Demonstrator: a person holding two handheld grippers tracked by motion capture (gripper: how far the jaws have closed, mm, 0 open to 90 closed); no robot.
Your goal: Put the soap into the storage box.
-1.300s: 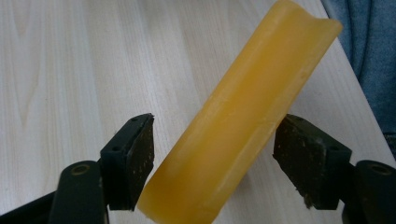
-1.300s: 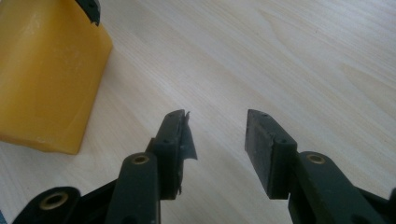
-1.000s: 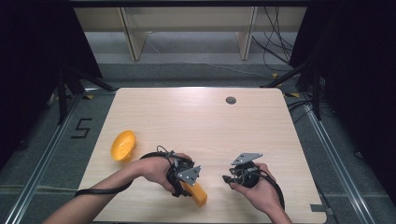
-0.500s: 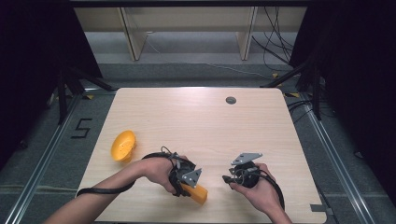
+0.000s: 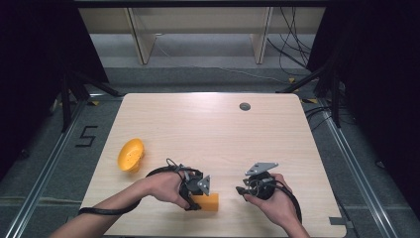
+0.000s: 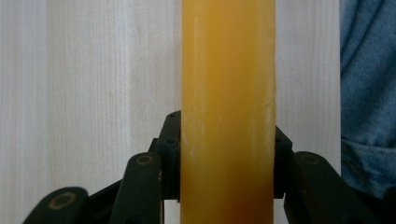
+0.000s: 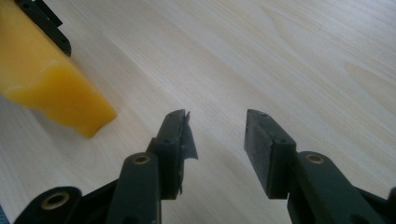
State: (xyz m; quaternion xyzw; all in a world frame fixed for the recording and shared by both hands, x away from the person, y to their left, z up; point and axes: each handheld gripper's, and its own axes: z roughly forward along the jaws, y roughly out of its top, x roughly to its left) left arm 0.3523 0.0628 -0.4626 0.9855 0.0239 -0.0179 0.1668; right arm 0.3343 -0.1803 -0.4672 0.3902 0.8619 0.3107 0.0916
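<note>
A yellow-orange block (image 5: 208, 202) lies on the wooden table (image 5: 213, 134) near its front edge. My left gripper (image 5: 196, 196) has just been closing its jaws with the block between them. In the left gripper view both pads press the block's (image 6: 227, 84) sides, so the left gripper (image 6: 227, 140) is shut on it. My right gripper (image 5: 242, 190) rests to the block's right, pointing left toward it. In the right gripper view the right gripper (image 7: 217, 126) stands open over bare wood, with the block's end (image 7: 56, 88) at the upper left.
An orange bowl (image 5: 131, 154) lies tipped near the table's left edge. A small grey round disc (image 5: 244, 106) sits at the far side. A blue sleeve (image 6: 369, 93) lies at the right of the left gripper view. Cables trail from both grippers.
The left gripper has closed on the block, and the block has turned from slanted to nearly level along the front edge. The right hand has kept still.
</note>
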